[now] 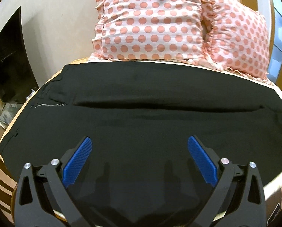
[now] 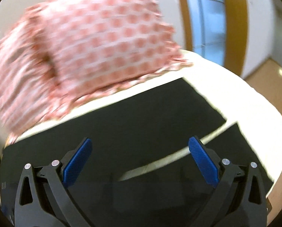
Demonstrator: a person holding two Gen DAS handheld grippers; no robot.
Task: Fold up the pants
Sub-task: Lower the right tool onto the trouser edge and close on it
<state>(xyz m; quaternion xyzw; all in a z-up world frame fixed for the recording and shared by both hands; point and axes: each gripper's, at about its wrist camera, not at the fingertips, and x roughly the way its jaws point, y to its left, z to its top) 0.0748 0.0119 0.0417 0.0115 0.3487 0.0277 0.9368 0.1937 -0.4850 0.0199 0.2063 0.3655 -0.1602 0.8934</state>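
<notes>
Black pants (image 1: 141, 102) lie flat across a bed, waist and zipper (image 1: 50, 105) at the left, legs running to the right. My left gripper (image 1: 140, 141) is open and empty, hovering over the near leg. In the right wrist view the leg ends (image 2: 141, 111) lie on the white sheet (image 2: 254, 104), with a strip of sheet showing between the two legs. My right gripper (image 2: 140, 141) is open and empty above the legs. The right wrist view is motion-blurred.
Two pink polka-dot pillows (image 1: 150, 20) (image 1: 241, 39) stand behind the pants; one also shows in the right wrist view (image 2: 95, 47). A dark screen (image 1: 10, 64) stands at the left. A wood-framed window (image 2: 207, 17) and floor (image 2: 273, 75) lie past the bed's right edge.
</notes>
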